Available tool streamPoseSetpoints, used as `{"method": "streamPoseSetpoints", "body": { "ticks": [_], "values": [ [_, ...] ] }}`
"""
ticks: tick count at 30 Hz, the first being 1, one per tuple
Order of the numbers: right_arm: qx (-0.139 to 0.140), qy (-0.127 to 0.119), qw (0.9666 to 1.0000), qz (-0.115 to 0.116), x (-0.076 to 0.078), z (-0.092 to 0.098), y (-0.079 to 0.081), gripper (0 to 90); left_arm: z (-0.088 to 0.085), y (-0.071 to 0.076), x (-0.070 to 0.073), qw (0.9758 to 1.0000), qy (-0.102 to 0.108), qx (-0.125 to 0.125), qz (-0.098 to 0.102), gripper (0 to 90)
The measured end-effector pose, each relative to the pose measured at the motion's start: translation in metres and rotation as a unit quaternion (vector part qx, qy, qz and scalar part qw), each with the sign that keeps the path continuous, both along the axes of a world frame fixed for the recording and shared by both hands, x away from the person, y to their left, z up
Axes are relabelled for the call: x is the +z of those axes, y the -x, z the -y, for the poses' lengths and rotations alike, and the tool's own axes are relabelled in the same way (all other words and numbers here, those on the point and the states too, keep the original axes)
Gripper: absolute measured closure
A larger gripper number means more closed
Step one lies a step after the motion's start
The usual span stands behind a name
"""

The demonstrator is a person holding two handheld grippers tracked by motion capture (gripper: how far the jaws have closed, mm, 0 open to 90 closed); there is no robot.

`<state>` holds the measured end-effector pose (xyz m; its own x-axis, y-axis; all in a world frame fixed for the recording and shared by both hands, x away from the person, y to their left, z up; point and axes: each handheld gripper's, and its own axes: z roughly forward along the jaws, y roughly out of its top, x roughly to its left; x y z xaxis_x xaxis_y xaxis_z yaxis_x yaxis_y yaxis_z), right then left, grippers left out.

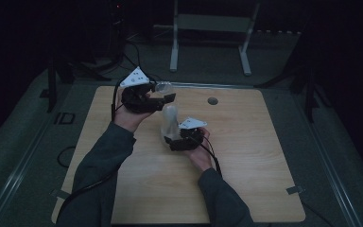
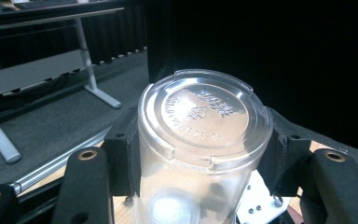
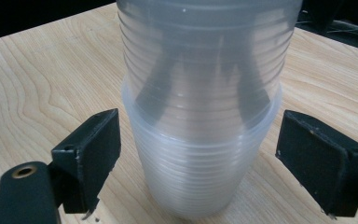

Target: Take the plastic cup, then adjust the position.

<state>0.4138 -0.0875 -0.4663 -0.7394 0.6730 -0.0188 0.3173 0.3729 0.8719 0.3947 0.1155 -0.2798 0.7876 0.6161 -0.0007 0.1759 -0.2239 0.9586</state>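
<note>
The left gripper [image 2: 200,154] clamps a single clear plastic cup [image 2: 200,140], raised near the far-left corner of the light wooden table [image 1: 264,165]. Mid-table, the stack of clear ribbed plastic cups [image 3: 200,116] stands between the right gripper [image 3: 200,154]'s jaws, which are spread clear of it.

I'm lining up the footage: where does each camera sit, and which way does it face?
High view: above the person's side, looking forward and down on the table; both forearms and claws show.
Left gripper view: rides the left claw, looking along jaws clamping a clear cup.
Right gripper view: rides the right claw, jaws apart around the cup stack.
High and right gripper views share the cup stack.
</note>
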Motion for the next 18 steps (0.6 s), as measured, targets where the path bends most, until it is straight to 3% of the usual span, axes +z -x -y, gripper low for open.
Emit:
{"method": "streamPoseSetpoints", "body": {
  "ticks": [8,18],
  "values": [
    [0.000,0.004,1.0000,0.002,0.001,0.000,0.003,13.2,-0.001,0.005,0.002,0.9999,-0.007,-0.012,0.003,40.9],
    [0.004,0.002,1.0000,0.006,0.003,0.002,0.007,13.1,-0.013,0.010,0.001,0.9999,0.007,-0.014,0.001,40.9]
  ]
}}
